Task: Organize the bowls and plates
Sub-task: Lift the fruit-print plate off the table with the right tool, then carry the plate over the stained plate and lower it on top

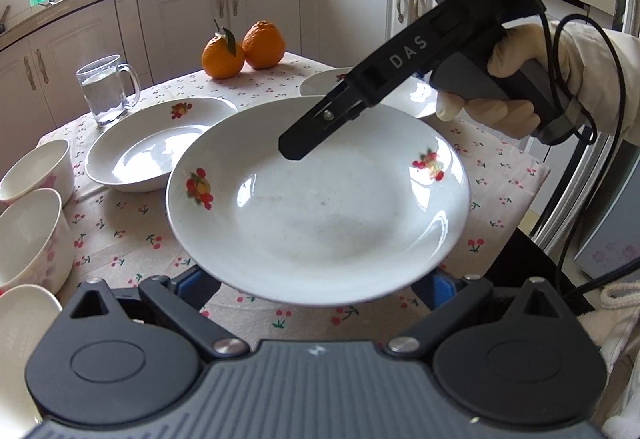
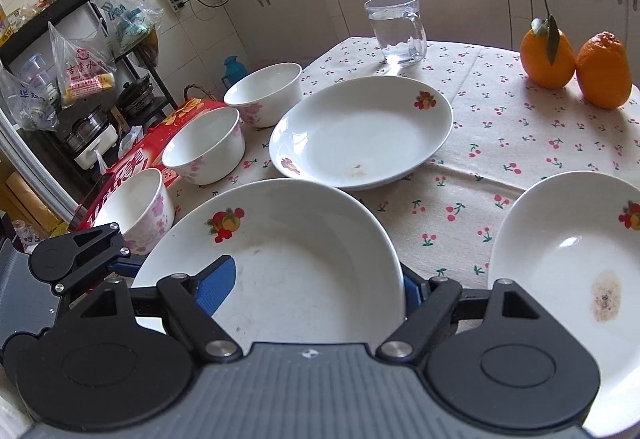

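Note:
A white plate with fruit prints [image 1: 320, 207] hangs above the table, also seen in the right wrist view [image 2: 280, 259]. My left gripper [image 1: 316, 285] reaches under its near rim; the plate hides the fingertips. My right gripper [image 2: 316, 279] straddles its far rim, jaws wide, one blue pad [image 2: 216, 283] over the plate. A second plate [image 1: 152, 147] [image 2: 360, 131] lies on the table behind. A third, stained plate [image 2: 568, 271] lies at the right. Three white floral bowls [image 2: 204, 143] line the left edge.
A glass mug of water [image 2: 396, 31] and two oranges [image 2: 576, 67] stand at the far side of the cherry-print tablecloth [image 2: 500, 143]. A red box [image 2: 136, 163] and a cluttered shelf [image 2: 60, 39] sit beyond the table's left edge.

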Demonstrator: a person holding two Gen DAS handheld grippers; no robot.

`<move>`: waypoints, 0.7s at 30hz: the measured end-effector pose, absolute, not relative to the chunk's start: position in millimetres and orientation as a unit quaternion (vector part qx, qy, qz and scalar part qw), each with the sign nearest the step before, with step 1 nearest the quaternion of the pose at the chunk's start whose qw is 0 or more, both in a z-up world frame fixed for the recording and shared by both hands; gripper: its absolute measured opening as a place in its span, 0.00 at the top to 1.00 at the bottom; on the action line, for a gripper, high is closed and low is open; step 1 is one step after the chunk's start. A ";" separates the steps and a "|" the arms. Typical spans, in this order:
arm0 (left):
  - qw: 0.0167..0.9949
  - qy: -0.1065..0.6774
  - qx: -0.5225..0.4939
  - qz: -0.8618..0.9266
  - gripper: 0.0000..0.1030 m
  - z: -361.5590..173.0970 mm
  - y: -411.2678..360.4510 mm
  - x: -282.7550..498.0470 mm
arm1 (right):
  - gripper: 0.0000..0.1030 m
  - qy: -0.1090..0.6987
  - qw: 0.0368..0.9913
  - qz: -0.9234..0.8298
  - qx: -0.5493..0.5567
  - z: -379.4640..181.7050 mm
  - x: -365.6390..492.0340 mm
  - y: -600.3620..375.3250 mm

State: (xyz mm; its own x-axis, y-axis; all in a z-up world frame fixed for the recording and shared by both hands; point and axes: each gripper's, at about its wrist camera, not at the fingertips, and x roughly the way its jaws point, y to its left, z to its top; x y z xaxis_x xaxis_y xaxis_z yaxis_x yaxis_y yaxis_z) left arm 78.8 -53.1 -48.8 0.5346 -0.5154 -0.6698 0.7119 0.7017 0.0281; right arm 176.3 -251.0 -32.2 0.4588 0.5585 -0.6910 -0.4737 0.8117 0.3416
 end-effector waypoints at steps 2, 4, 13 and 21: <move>0.860 0.324 0.153 -0.363 0.03 -46.5 -58.6 83.1 | 0.17 0.420 0.856 0.296 0.051 -28.8 175.5 -257.8; 0.857 0.322 0.156 -0.370 0.03 -44.1 -65.5 87.7 | 0.17 0.416 0.860 0.289 0.052 -25.6 174.4 -265.1; 0.845 0.314 0.169 -0.400 0.03 -39.1 -104.8 111.2 | 0.17 0.400 0.879 0.252 0.062 -15.5 176.0 -309.7; 0.840 0.303 0.177 -0.414 0.03 -38.8 -142.1 128.6 | 0.17 0.389 0.891 0.222 0.071 -15.1 181.1 -351.6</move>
